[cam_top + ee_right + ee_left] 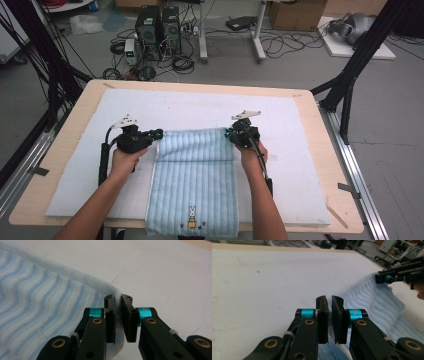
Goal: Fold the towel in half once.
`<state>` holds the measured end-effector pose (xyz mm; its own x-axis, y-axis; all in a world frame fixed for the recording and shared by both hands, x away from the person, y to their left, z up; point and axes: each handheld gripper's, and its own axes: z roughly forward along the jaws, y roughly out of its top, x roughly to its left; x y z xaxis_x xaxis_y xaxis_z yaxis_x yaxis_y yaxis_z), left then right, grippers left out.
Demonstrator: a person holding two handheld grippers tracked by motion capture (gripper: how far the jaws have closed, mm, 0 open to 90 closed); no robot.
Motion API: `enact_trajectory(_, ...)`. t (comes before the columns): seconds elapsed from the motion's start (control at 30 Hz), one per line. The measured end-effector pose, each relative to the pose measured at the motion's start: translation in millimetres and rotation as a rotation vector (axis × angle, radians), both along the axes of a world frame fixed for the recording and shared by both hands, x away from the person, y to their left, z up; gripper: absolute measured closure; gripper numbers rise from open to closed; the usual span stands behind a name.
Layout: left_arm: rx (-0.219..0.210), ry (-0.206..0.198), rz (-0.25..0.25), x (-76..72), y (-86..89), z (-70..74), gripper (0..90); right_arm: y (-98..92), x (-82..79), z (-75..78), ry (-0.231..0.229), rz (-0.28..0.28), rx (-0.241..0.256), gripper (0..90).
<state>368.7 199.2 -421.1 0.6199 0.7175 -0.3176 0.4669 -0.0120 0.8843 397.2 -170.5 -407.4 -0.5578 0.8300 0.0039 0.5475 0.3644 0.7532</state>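
A light blue striped towel [192, 185] with a small embroidered bunny [192, 218] lies lengthwise on the white mat [190, 107], its near end hanging over the table's front edge. My left gripper [159, 133] sits at the towel's far left corner, its jaws pressed together [329, 298] with blue fabric [372, 300] showing under the pads. At the far right corner, my right gripper [228, 133] is shut [117, 297] on the towel's edge [37, 290], with cloth pinched between the pads. The left gripper view also shows the right gripper [379, 278] across the raised far edge.
The mat covers most of a wooden table [75, 125]. Bare mat lies beyond and beside the towel. Black frame posts [350, 75] stand at both far corners. Computer towers [157, 27], cables and boxes are on the floor behind.
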Motion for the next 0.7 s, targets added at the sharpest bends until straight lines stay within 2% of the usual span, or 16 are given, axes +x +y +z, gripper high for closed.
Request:
enact_trajectory(0.17, -0.025, -0.011, -0.021, -10.1, 2.5, 7.6, 83.4, -8.7, -26.2, 10.9, -0.048, 0.037, 0.053, 82.6)
enact_trajectory(0.33, -0.048, -0.007, -0.04, -27.1, 5.6, 8.5, 83.4, -15.3, -55.6, 17.9, -0.088, 0.079, 0.091, 82.5)
enact_trajectory(0.47, -0.047, -0.003, -0.039, -43.5, 8.6, 5.9, 83.4, -19.3, -77.6, 12.7, -0.085, 0.102, 0.11, 82.3)
enact_trajectory(0.7, -0.009, 0.004, -0.06, -79.3, 8.3, -2.0, 83.3, -22.3, -113.7, -2.5, -0.083, 0.128, 0.126, 82.1)
